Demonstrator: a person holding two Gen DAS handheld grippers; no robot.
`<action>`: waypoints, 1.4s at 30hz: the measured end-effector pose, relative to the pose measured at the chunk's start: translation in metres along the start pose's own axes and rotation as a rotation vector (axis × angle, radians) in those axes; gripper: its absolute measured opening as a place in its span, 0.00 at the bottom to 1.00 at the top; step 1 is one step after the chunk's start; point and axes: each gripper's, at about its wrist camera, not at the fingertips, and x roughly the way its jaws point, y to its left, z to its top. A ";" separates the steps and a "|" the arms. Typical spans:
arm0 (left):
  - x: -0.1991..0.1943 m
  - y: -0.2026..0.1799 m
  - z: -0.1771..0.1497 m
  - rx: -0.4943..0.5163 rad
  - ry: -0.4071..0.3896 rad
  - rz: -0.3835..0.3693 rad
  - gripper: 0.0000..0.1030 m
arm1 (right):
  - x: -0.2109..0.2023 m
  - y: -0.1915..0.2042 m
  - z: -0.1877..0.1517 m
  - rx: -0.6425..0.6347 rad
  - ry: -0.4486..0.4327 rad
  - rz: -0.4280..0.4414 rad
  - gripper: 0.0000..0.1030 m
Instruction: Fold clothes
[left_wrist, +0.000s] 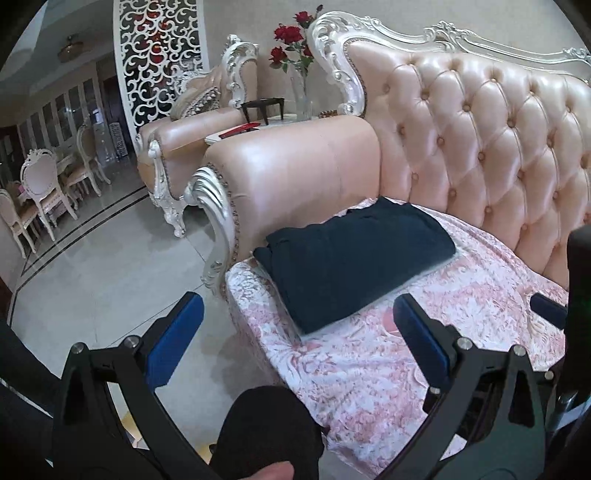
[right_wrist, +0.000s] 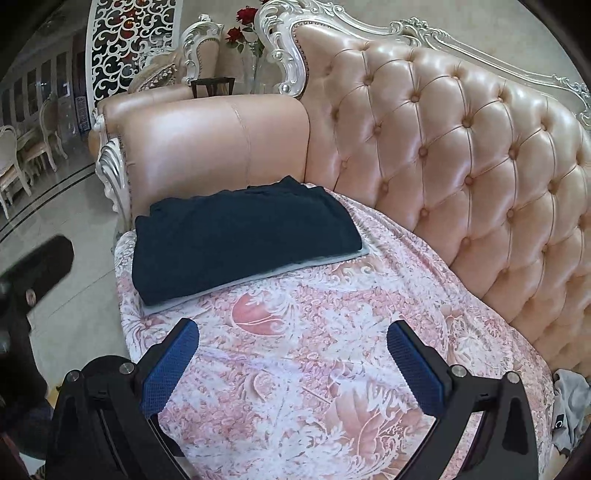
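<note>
A folded dark navy garment (left_wrist: 354, 258) (right_wrist: 240, 240) lies flat on the sofa seat beside the armrest, on top of a thin pale grey piece whose edge shows under it (right_wrist: 325, 263). The seat is covered by a pink floral cloth (left_wrist: 369, 369) (right_wrist: 314, 369). My left gripper (left_wrist: 295, 339) hangs open over the seat's front left corner, short of the garment and holding nothing. My right gripper (right_wrist: 293, 363) is open and empty above the floral cloth, nearer than the garment. Part of the right gripper (left_wrist: 550, 306) shows at the right edge of the left wrist view.
The pink leather armrest (left_wrist: 295, 177) and tufted backrest (right_wrist: 461, 147) wall in the seat. A grey garment (right_wrist: 570, 406) lies at the seat's far right. A side table with a vase of roses (left_wrist: 295, 62) stands behind the armrest. Tiled floor (left_wrist: 110, 277) lies to the left.
</note>
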 end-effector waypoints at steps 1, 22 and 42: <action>-0.001 -0.002 0.000 0.003 -0.001 -0.003 1.00 | -0.002 -0.001 0.001 0.003 -0.005 -0.003 1.00; -0.032 -0.025 0.010 0.021 -0.023 -0.063 1.00 | -0.038 -0.024 0.017 0.013 -0.094 -0.049 1.00; -0.029 -0.026 0.008 0.058 -0.007 -0.016 1.00 | -0.030 -0.016 0.012 0.012 -0.085 -0.007 1.00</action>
